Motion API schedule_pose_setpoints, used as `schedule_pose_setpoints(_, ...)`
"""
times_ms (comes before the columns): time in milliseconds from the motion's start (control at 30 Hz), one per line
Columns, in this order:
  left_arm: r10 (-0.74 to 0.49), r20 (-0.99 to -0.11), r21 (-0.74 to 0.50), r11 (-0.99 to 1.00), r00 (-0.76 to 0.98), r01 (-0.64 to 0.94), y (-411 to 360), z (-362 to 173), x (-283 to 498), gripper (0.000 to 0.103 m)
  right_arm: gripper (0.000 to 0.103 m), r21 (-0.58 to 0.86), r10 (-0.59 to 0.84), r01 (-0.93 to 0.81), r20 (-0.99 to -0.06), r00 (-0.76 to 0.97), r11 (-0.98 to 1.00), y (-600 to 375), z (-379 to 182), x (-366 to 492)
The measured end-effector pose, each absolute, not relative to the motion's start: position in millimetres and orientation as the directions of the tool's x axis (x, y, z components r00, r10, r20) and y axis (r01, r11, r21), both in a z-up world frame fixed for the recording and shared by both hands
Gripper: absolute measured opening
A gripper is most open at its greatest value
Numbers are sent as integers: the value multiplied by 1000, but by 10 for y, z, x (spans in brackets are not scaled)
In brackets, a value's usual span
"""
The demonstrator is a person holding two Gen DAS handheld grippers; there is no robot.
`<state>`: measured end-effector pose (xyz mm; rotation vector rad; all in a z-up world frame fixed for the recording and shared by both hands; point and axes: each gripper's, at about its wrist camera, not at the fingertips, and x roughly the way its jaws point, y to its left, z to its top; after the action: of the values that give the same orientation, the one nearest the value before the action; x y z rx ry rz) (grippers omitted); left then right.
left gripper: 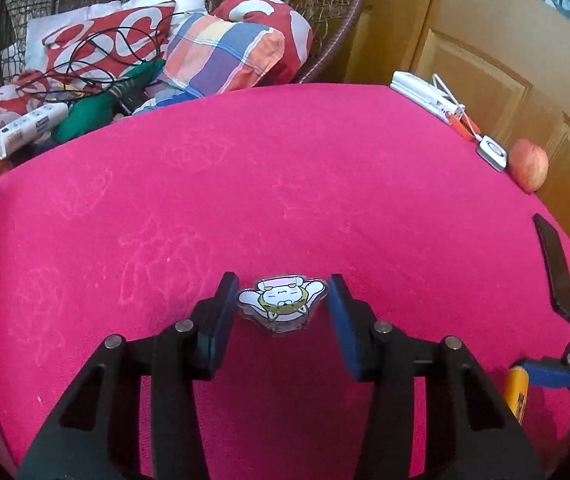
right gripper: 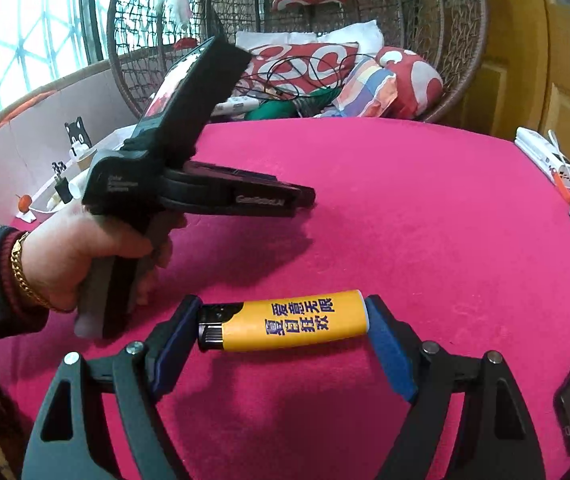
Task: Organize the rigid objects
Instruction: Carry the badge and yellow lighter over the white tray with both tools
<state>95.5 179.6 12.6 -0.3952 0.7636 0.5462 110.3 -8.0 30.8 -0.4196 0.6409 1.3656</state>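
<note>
In the left wrist view a clear cartoon cat charm (left gripper: 282, 302) lies on the pink tablecloth (left gripper: 245, 184) between the blue pads of my left gripper (left gripper: 283, 294). The jaws stand at its two sides, the left pad touching it and the right pad just apart. In the right wrist view my right gripper (right gripper: 283, 322) is shut on a yellow lighter (right gripper: 285, 322) with blue characters, gripped end to end just above the cloth. The lighter's end also shows in the left wrist view (left gripper: 517, 392). The left gripper's body (right gripper: 189, 184) shows in the right wrist view, held in a hand.
A black phone (left gripper: 555, 268) lies at the table's right edge. Beyond it are an apple (left gripper: 529, 165), a small white device (left gripper: 492, 153) and a white box (left gripper: 425, 94). Behind the table stands a wicker chair with cushions (left gripper: 225, 52), cables and a power strip (left gripper: 29, 128).
</note>
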Motion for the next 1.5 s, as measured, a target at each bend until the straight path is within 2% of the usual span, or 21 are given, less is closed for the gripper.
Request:
schedule_pose_setpoints(300,376,-638,-129,808,672,-574,1530,431,602,45,82,94,821,-951,-534,202,295,-214,601,1157)
schedule_pose_setpoints(633,557,-498,-57,744,665,-666,1192,1042,-166,45,82,140,881,-907,-336,334,397,-303,1142,1134)
schedule_pose_setpoints(833,657,-444,-46,662,609,-748,1265,1357,-739,45,82,160,918,-918,-235,321,362,-200,1496,974)
schedule_pose_setpoints(1133,751,-402,-53,553,525,-831,1408,1524,-1461,45,82,141,945,-949,-209,251,283,107,1651,557)
schedule_pose_setpoints(1500,802,-371,-86,473,469,-877,1495,1621,-2057,45,82,92,960,-973,-210,187,210,373,1752,122)
